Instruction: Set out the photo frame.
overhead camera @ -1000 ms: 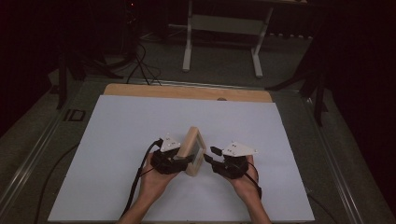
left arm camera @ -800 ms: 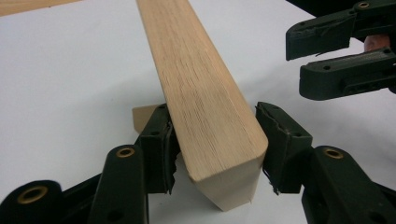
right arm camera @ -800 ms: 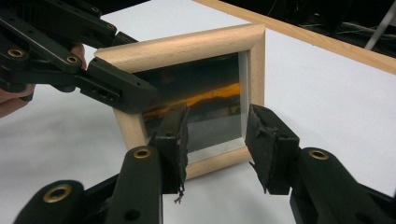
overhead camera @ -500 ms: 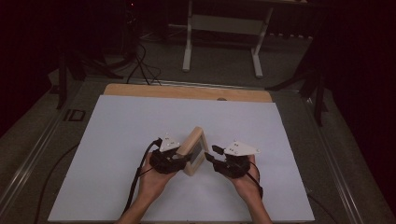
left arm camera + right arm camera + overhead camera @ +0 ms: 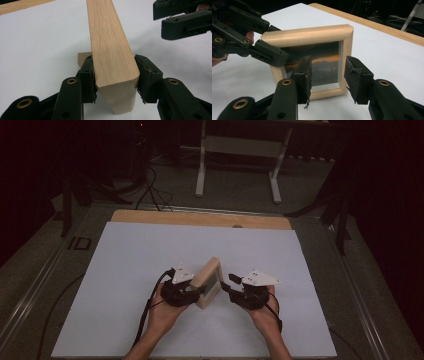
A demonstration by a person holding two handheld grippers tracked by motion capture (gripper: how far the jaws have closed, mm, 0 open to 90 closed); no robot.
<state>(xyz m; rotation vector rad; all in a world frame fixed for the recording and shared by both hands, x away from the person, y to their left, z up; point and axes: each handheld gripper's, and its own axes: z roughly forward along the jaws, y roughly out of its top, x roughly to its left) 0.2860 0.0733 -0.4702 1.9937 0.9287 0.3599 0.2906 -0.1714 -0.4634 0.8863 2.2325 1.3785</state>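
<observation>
Centrally on the white table (image 5: 125, 270) stands a small wooden picture frame (image 5: 210, 281), upright on its edge. Left tongs (image 5: 115, 75) have just been closing and now clamp the frame's wooden side between both pads. Right tongs (image 5: 327, 75) hover open, just before its glass front, gripping nothing.

The white sheet (image 5: 125, 285) covers most of the table (image 5: 200, 218), leaving a strip of bare wood along the table's far edge. A small dark spot (image 5: 237, 226) sits on that strip, right of centre. A white stand (image 5: 239, 150) with two legs is on the floor beyond the table. Black cables (image 5: 150, 185) lie on the floor left of the stand. A black label (image 5: 80, 243) lies just beside the table's far left corner.
</observation>
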